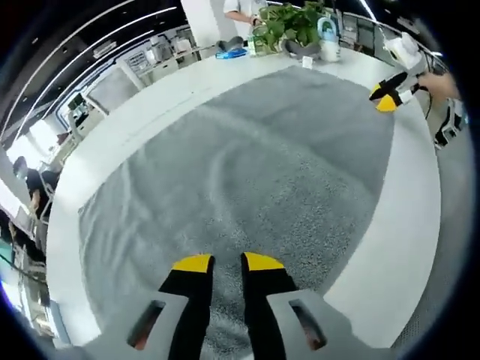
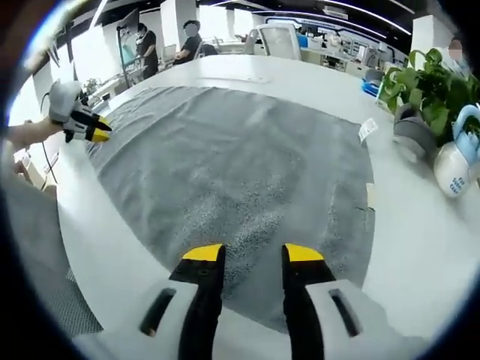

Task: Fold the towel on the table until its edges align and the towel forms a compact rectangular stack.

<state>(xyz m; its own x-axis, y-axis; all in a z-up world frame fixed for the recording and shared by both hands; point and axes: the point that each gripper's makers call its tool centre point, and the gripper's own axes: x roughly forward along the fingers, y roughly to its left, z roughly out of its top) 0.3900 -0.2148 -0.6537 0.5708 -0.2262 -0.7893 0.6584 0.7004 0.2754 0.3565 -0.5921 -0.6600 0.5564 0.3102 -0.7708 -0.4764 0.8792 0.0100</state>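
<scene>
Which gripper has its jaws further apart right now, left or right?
The right gripper: in its own view a wide strip of grey towel shows between its yellow tips. The left gripper shows a narrower gap.

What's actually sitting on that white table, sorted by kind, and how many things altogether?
Grey towel: 1
Potted plant: 1
White spray bottle: 1
Blue item, too small to identify: 1
Handheld tool: 2, left and right
Total: 6
</scene>
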